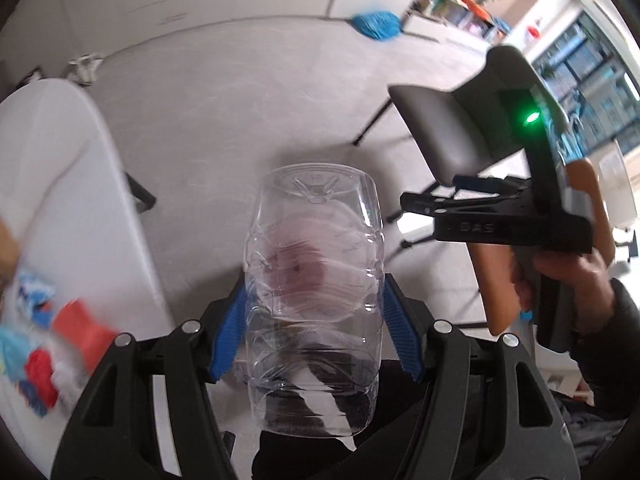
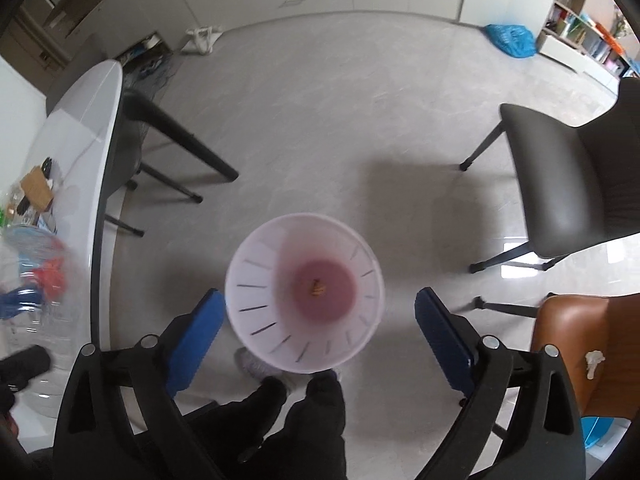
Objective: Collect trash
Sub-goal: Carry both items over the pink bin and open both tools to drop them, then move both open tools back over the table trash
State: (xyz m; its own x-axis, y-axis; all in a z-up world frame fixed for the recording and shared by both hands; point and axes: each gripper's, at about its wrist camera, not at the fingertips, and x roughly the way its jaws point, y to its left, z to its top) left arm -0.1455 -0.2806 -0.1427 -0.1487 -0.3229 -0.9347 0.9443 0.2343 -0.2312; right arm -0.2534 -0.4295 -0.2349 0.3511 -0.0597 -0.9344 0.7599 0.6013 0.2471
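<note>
While the left tongs [image 1: 316, 320] grip a clear empty plastic bottle [image 1: 314, 280], base pointing away from the camera, blue pads [image 1: 228, 328] pressed on both sides, it hangs over the floor [image 1: 240, 100], off the tabletop [image 1: 60, 180].

Right tongs [image 2: 316, 320] are spread wide with nothing between the pads; in the left view they show at 3 o'clock, too side-on there to read the gap.

White perforated bin [image 2: 304, 292] sits on the floor straight below the right camera, pinkish bottom, one small brownish scrap [image 2: 317, 289] inside, otherwise nearly empty. Through the bottle the left view shows a pink blur, probably the same bin, so the bottle looks roughly above it.

Progress, my read: early. One item apparently binned, bottle in transit, not dropped yet.

Left to do: blurred pile of red, blue and clear wrappers [image 2: 36, 264] on the tabletop at 9 o'clock, plus a crumpled white wad [image 2: 594, 362] on the brown chair [image 2: 568, 328] at 4 o'clock.
</note>
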